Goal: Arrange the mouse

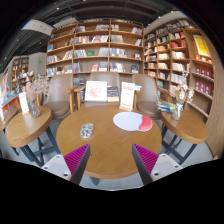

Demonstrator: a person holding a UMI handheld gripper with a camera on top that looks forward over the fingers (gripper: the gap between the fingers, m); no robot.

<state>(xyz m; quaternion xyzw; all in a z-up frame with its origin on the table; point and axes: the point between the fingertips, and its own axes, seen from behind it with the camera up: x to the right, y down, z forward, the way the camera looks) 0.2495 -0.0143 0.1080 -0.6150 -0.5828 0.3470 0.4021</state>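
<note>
The round table (105,140) looks like smooth wood; bookshelves (95,50) apparently wooden too.

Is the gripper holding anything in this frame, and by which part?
Nothing is held. The gripper is open over the round table, with only bare tabletop between its fingers.

Round wooden table (105,140) bears a white mat (127,120) and a small mouse (86,130).

Even, warm indoor light, soft shadows, strong fisheye bending toward the edges, slightly soft throughout.
</note>
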